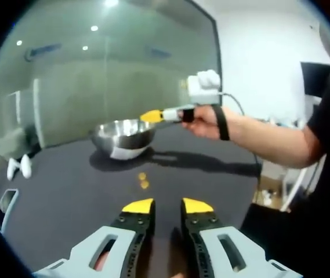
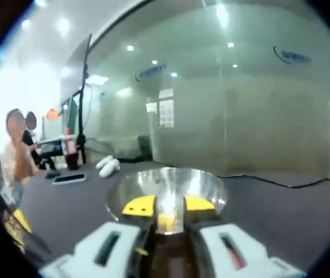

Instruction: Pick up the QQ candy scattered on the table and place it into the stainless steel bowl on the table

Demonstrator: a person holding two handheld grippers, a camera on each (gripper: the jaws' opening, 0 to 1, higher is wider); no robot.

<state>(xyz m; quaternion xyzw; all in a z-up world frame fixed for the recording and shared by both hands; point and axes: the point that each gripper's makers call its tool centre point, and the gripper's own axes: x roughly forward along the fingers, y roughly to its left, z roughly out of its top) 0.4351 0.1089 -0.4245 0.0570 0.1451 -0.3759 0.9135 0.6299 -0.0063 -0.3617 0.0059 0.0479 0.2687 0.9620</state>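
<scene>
Where the left gripper view looks across the dark table [image 1: 66, 197], the left gripper [image 1: 167, 206] hangs low over the near edge, its yellow-tipped jaws apart with nothing between them. Just beyond those tips two small yellow candies [image 1: 143, 180] lie on the table, close together. Farther back sits the stainless steel bowl [image 1: 123, 138], upright. The right gripper [image 1: 148, 116] reaches in from the right, held in a person's hand [image 1: 202, 121] — its yellow tip over the bowl's rim; whether those jaws are parted cannot be told from this side.

In the right gripper view the right gripper [image 2: 169, 204] points down into the stainless steel bowl [image 2: 202, 184], jaws spread, with a gap between the yellow tips. A yellowish candy [image 2: 166, 220] shows in that gap, low in the bowl — whether a jaw touches it cannot be told. A phone [image 2: 69, 178] lies flat on the table at left.
</scene>
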